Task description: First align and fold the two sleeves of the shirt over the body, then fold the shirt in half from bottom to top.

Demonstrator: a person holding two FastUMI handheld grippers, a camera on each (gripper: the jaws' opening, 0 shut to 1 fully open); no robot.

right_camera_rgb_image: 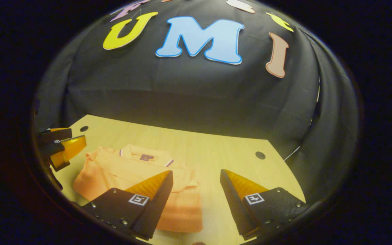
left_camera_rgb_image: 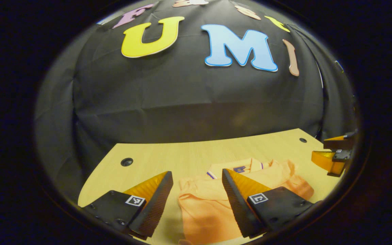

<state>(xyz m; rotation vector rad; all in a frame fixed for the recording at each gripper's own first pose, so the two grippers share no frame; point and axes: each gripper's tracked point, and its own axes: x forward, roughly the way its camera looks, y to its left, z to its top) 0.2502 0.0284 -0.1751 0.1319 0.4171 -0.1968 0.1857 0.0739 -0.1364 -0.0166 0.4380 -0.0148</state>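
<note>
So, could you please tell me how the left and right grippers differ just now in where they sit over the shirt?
The left gripper has the shirt between its open jaws; the right gripper has mostly bare table between its own. The left gripper is over the shirt's middle, the right gripper over one side edge. Both are open, holding nothing, above the table.

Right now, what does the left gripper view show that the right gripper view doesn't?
Left gripper view: the right gripper from outside, at the right edge, and the shirt straight ahead between the open left gripper. Right gripper view: the left gripper at its left edge, and the shirt's near edge. Both: the orange shirt, collar facing up, on the wooden table.
</note>
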